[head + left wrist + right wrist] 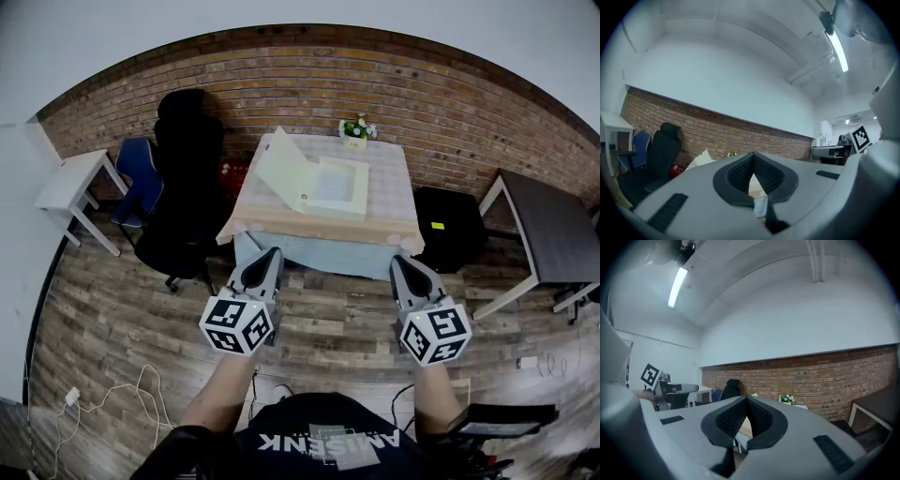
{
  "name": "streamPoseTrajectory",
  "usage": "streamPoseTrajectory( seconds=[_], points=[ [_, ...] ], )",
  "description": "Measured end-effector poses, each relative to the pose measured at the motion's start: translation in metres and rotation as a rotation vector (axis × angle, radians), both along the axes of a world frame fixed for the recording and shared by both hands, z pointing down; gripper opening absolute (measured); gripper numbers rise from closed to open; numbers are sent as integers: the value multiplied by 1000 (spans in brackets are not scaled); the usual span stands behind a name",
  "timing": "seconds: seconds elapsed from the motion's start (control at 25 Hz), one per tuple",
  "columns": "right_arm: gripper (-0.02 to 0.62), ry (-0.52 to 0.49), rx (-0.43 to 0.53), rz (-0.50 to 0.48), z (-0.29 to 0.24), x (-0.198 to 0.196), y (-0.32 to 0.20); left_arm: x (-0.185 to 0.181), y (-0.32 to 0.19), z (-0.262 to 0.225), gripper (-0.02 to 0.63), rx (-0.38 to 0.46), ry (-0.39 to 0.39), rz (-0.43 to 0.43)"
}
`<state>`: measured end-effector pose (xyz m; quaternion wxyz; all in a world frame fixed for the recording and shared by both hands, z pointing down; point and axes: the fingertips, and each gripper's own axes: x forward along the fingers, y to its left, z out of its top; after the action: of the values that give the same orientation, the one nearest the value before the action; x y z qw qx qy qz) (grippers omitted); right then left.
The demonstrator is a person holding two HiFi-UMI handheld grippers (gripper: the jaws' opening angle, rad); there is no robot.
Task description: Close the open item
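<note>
A white box [339,185] stands open on the cloth-covered table [281,223], its lid [284,169] tilted up on the left side. Both grippers hover level over the floor in front of the table, well short of the box. My left gripper [272,253] is shut with nothing in it, off the table's front left corner. My right gripper [401,262] is also shut and empty, off the front right corner. The left gripper view shows the closed jaws of my left gripper [752,157] with the lid [701,158] beyond. In the right gripper view my right gripper [746,400] points toward the table.
A small flower pot [356,129] sits at the table's back edge. A black office chair [187,187] and a blue chair [139,173] stand left of the table, with a white side table [70,183] farther left. A black cabinet [448,225] and a dark table [553,230] stand on the right.
</note>
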<state>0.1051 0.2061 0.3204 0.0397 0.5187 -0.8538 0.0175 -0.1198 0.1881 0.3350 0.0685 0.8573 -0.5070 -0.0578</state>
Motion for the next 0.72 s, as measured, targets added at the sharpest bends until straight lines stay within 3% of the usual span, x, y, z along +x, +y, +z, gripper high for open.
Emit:
streamPoseTrajectory(
  seconds=[0.72],
  points=[
    [41,-44,2,3,-3,19,0,7,4,11,11,-41,-20,-54]
  ],
)
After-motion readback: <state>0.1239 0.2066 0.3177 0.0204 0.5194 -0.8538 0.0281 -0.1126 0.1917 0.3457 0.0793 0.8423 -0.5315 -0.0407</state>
